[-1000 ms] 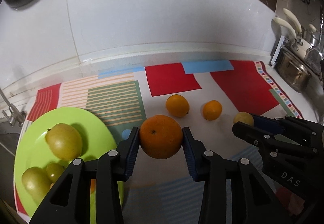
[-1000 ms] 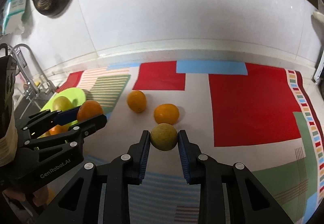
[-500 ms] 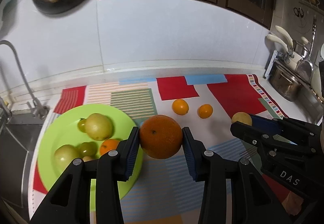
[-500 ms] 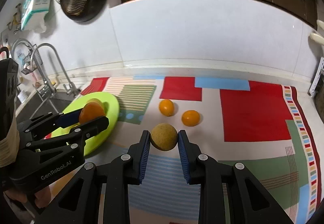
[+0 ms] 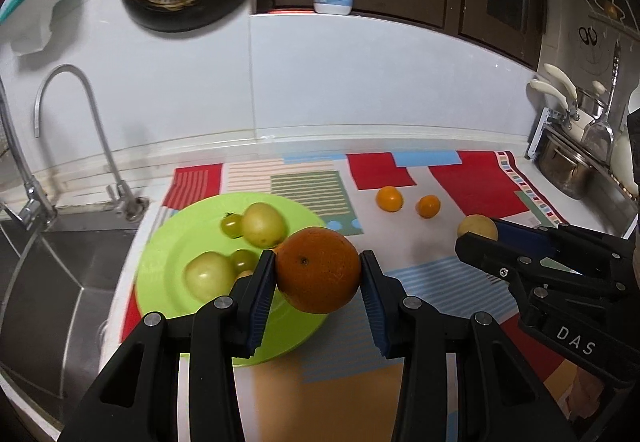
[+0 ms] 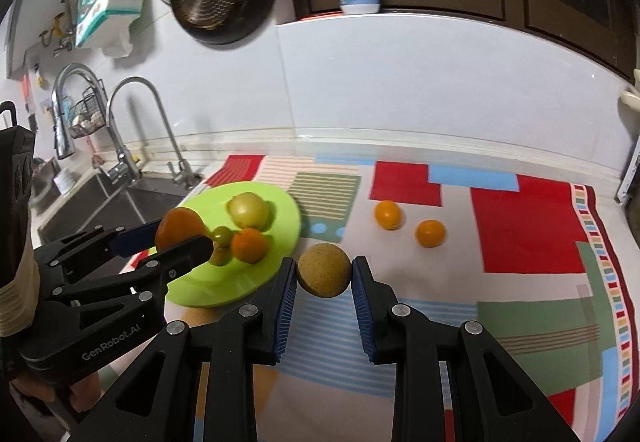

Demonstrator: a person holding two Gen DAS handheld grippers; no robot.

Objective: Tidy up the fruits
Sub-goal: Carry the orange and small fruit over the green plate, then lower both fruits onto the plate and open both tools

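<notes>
While both fruits are hanging clear of the patterned mat (image 6: 520,226), the carrying step of the sorting is judged to be in hand, with the green plate (image 5: 168,254) serving as the landmark. The left gripper (image 5: 318,276) is pinching a large orange (image 5: 318,269) between its blue pads, and in its own view that fruit is hanging over the plate's near right portion. The right gripper (image 6: 324,272) is pinching a speckled yellow-brown fruit (image 6: 324,269), which is sitting just off the plate's right edge, above the mat. The plate is already holding two pale green fruits (image 5: 262,224), two small dark green ones (image 5: 232,225) and a small orange fruit (image 6: 249,244), all gathered toward its middle and far side. Two small oranges (image 6: 387,214) are lying on the mat well to the right of the plate, not yet collected. The next move, as judged, is calling for the left gripper to be lowered onto the bare near part of the plate and its jaws spread only once the orange is resting, since a round fruit let go from height could roll off the shallow rim or knock its neighbours. The right gripper is then needing to travel leftward over the rim before releasing. The sink (image 5: 60,274) is lying just left of the plate, so a runaway fruit could drop in there.
</notes>
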